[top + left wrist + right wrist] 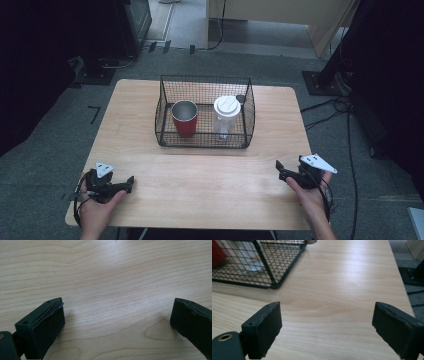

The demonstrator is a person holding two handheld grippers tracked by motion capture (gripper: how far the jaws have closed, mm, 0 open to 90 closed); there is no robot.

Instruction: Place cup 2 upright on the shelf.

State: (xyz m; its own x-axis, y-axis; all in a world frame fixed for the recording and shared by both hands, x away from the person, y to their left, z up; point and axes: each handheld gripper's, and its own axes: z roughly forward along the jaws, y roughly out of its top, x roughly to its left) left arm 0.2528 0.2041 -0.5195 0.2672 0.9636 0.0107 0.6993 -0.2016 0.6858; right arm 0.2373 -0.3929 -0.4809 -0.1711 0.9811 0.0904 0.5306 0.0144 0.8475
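A black wire basket [162, 100] stands at the middle of the wooden table [210, 185], toward the far side. Inside it a red cup [184, 125] with a metal rim is on the left and a clear bottle with a white lid [226, 111] on the right. My left gripper [129, 182] rests near the front left corner, pointing right; in the left gripper view its jaws [117, 305] stand wide apart over bare wood, open. My right gripper [281, 170] sits near the front right edge, open, with nothing between its jaws [327, 306]. The basket corner [265, 277] lies ahead to the left of them.
Bare wood stretches between the two grippers and in front of the basket. The table's right edge [402, 277] runs close to the right gripper. Dark stands and cables [345, 107] lie on the grey floor around the table.
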